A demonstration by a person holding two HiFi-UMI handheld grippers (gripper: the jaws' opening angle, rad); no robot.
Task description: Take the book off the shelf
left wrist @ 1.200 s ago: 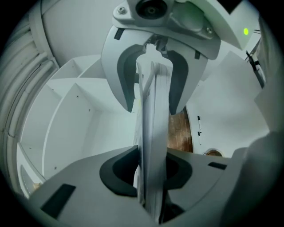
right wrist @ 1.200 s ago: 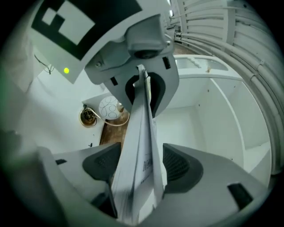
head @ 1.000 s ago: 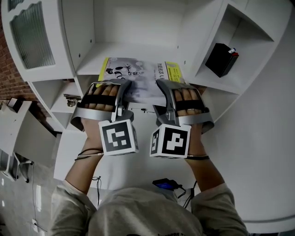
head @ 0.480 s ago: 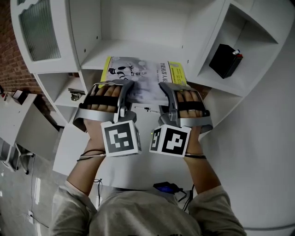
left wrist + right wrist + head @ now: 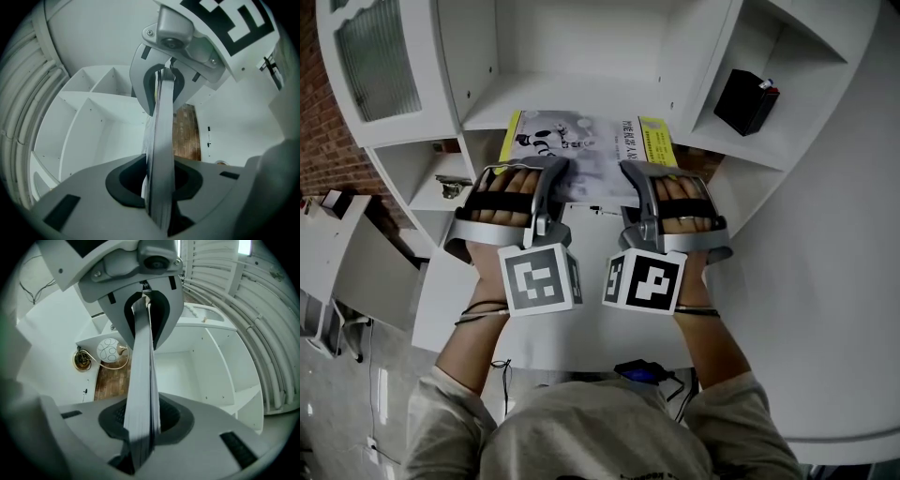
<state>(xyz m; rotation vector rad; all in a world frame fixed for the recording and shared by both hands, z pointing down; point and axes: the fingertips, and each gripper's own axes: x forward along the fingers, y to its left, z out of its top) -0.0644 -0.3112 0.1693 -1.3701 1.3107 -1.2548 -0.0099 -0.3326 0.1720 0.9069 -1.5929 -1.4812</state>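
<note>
A thin book (image 5: pixel 586 148) with a grey cover and yellow side strips lies flat on the white shelf board (image 5: pixel 581 98), its near edge jutting toward me. My left gripper (image 5: pixel 557 171) is shut on the near left part of that edge. My right gripper (image 5: pixel 628 172) is at the near right part, its jaws closing onto the book. In the left gripper view the book's page edge (image 5: pixel 161 150) runs straight between the pads of the left gripper (image 5: pixel 158 187). In the right gripper view the page edge (image 5: pixel 142 380) likewise fills the gap of the right gripper (image 5: pixel 140 425).
A black box (image 5: pixel 746 101) sits in the cubby to the right. A ribbed glass door (image 5: pixel 380 56) stands at the left, with a small metal fitting (image 5: pixel 450 185) on a lower shelf. A white round tabletop (image 5: pixel 811 281) spreads to the right. A blue device (image 5: pixel 639 373) lies near my body.
Both grippers stay at the book's near edge. The view has shifted a little, and book and hands sit slightly higher in the picture.
</note>
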